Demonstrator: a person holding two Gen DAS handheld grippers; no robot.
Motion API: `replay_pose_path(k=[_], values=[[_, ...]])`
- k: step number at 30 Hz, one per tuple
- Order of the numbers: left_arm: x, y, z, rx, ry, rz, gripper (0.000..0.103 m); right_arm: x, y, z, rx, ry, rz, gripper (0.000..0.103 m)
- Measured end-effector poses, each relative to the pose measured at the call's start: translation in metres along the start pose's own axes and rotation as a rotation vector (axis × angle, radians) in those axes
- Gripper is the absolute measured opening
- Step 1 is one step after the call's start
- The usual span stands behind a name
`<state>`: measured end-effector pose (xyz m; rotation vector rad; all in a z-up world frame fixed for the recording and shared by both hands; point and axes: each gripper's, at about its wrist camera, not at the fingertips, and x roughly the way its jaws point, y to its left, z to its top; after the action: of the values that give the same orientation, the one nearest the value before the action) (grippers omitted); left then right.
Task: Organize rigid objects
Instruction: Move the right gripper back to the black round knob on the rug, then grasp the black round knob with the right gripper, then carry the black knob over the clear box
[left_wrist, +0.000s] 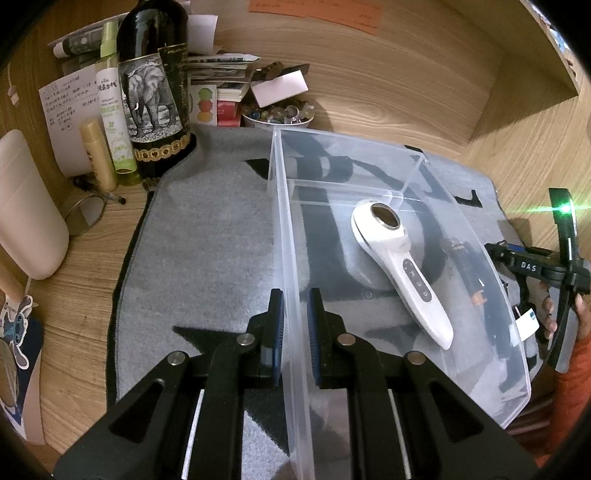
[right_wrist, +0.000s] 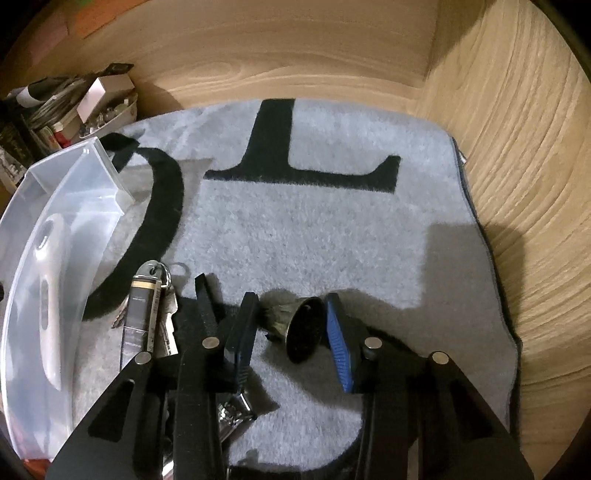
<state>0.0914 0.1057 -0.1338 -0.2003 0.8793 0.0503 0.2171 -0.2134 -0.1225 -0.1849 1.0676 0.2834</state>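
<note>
Left wrist view: left gripper (left_wrist: 295, 332) clamped on the clear bin's (left_wrist: 513, 354) near wall, likely steadying it; white handheld device (left_wrist: 402, 273) lay inside.

Right wrist view: right gripper (right_wrist: 290, 332) narrowed around a small brass bell (right_wrist: 303, 328) on the grey mat (right_wrist: 332, 229), bell between pads, contact uncertain.

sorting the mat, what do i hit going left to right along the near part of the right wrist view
clear plastic bin → keys with a fob → small metal bell → wooden wall
</note>
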Motion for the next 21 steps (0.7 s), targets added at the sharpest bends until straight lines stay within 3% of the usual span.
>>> replay_pose_path(k=[11,21], values=[[-0.002,0.000,0.002,-0.012,-0.015,-0.006,0.013,-0.054,0.026,0.015,-0.048,-0.140,0.024,0.034],[-0.006,-0.001,0.001,-0.012,-0.030,-0.012,0.013,-0.097,0.078,0.030,-0.155,-0.266,0.101,0.034]])
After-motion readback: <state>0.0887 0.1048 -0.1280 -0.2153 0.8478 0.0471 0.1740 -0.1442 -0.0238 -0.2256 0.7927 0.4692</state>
